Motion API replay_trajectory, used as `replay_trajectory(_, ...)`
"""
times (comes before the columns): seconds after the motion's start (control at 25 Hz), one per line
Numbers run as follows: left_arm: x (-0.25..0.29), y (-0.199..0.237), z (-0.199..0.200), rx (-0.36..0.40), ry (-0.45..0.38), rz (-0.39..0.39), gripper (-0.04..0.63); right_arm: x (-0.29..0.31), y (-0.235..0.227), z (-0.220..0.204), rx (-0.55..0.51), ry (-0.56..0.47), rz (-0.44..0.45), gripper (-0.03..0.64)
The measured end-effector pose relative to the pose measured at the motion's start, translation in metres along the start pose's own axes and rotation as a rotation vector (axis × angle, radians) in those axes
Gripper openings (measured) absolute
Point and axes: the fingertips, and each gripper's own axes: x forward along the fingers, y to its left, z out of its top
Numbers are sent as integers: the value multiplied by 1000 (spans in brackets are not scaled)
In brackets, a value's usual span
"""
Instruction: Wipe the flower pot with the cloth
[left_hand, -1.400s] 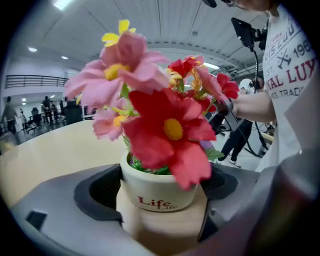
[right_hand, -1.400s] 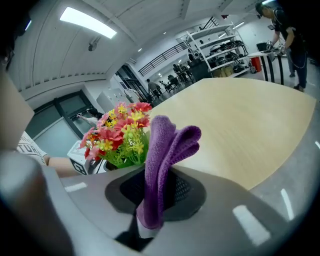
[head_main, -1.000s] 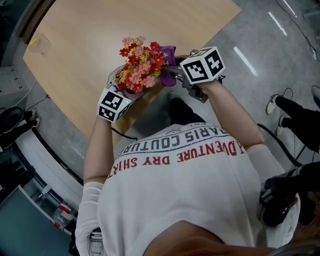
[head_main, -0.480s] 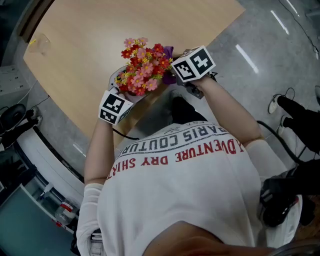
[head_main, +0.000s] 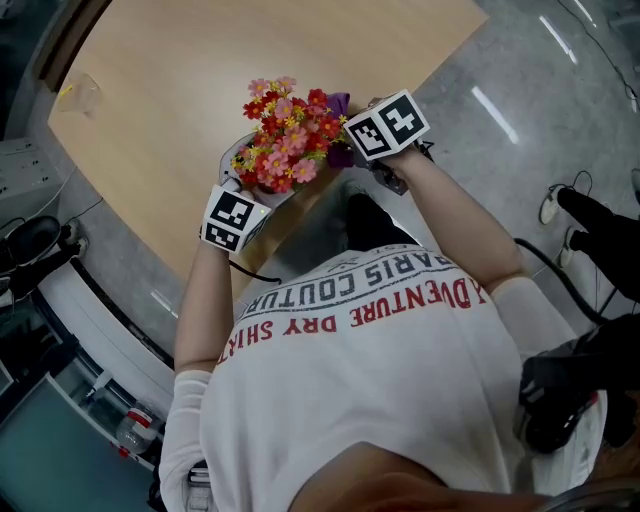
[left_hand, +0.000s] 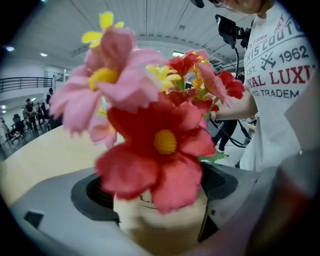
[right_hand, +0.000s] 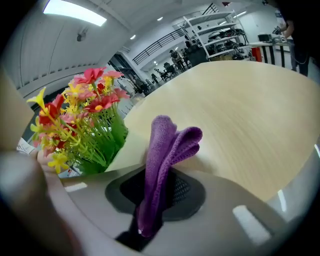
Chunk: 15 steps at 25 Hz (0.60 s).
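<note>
Pot (left_hand: 160, 227) is sitting pinched between the jaws of the left claw (head_main: 248, 192), at the near edge of the tabletop (head_main: 180, 60). Its flowers (head_main: 285, 135) are hiding it from the head view. I cannot tell whether it is resting on the wood or hanging just above it. The right claw (head_main: 350, 150) is pinching the purple cloth (right_hand: 167, 145), which is standing up in a fold out of the closed jaws. Over the last second that claw has been swinging in from the right. It is now sitting just beside the blooms, barely shifting in the last half second. The cloth is arriving at the pot's side but, as I judge it, not yet rubbing it, so the wiping is about to begin.
</note>
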Motion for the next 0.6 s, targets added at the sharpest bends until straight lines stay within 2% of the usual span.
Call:
replay_trajectory(0.16, -4, 4, -3, -76, -44, 117, 501, -9, -9, -1, 4, -42, -43, 57)
replay_trajectory(0.32, -9, -4, -3, -184, -113, 222, 502, -16, -11, -5, 4, -81, -66, 57)
replay_trajectory(0.52, -14, -16, -3, -340, -200, 392, 503, -30, -3, -14, 25, -130, -95, 57)
replay_trajectory(0.6, -11, -18, 0, -387, -222, 431, 503, -35, -2, -16, 33, -144, -106, 57)
